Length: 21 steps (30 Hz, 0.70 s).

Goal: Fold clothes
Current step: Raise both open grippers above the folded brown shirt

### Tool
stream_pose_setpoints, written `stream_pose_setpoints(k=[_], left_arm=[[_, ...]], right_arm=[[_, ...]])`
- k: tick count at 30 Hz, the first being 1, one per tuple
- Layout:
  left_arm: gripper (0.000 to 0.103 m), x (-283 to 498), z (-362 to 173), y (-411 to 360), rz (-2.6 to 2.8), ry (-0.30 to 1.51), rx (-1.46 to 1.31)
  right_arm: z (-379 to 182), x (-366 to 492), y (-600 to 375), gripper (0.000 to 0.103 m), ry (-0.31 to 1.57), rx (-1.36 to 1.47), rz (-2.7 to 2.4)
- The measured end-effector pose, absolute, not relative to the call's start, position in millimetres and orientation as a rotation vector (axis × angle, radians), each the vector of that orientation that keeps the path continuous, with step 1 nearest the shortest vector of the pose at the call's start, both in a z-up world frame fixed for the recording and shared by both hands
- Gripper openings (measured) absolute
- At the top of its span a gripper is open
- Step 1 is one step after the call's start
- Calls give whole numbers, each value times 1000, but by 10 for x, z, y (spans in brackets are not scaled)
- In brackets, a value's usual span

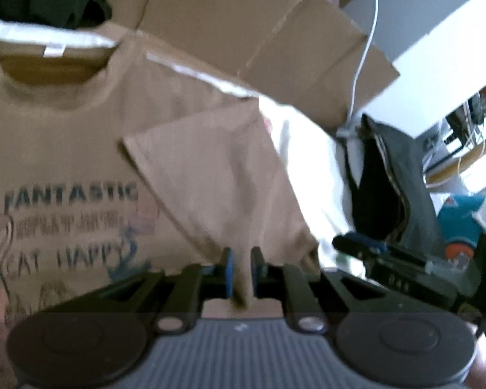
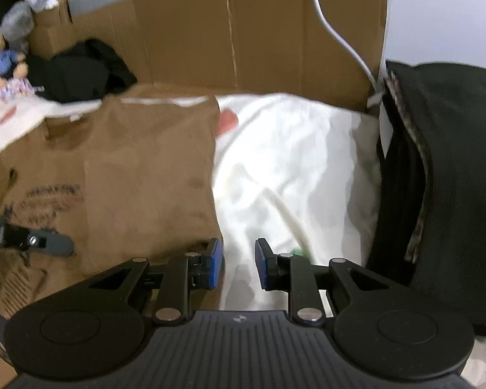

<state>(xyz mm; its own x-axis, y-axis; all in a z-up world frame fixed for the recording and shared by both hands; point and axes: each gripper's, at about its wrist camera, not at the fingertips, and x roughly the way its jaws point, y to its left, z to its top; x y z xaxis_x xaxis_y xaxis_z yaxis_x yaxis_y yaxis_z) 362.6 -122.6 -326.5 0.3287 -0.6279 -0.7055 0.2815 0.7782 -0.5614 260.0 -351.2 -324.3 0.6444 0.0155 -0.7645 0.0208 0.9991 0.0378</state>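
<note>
Two grippers are over one tan T-shirt (image 1: 64, 136), which lies spread face-up on a white sheet (image 2: 291, 162), its collar toward the far cardboard (image 2: 259, 32) and its printed chest nearer. The shirt's right side is already turned in over the front, the sleeve lying as a flap across the chest, which I take for a lengthwise fold partly made. The left gripper (image 1: 242, 272) is clenched on a ridge of that tan cloth; the fabric stands up between its blue pads (image 1: 229, 272), probably so the folded edge can be carried or smoothed. It tilts down toward the bed, low over the print. The right gripper (image 2: 238, 264) sits at the shirt's right edge, jaws a little apart; only white sheet shows in the gap, so it looks released, angled downward too. A dark bag (image 2: 453, 178) stands off to the right.
</note>
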Motion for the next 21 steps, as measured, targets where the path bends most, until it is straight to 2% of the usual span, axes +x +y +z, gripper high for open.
stream_pose_setpoints(k=[10,21], left_arm=[[11,3766,-3456,-1576,-634,1088,-366],[10,3638,-3636,-1652,-615,1162,-283]], right_arm=[[-3357,2958,-3191,24,869,63,57],[-3602,2846,-3121,24,946,18,64]])
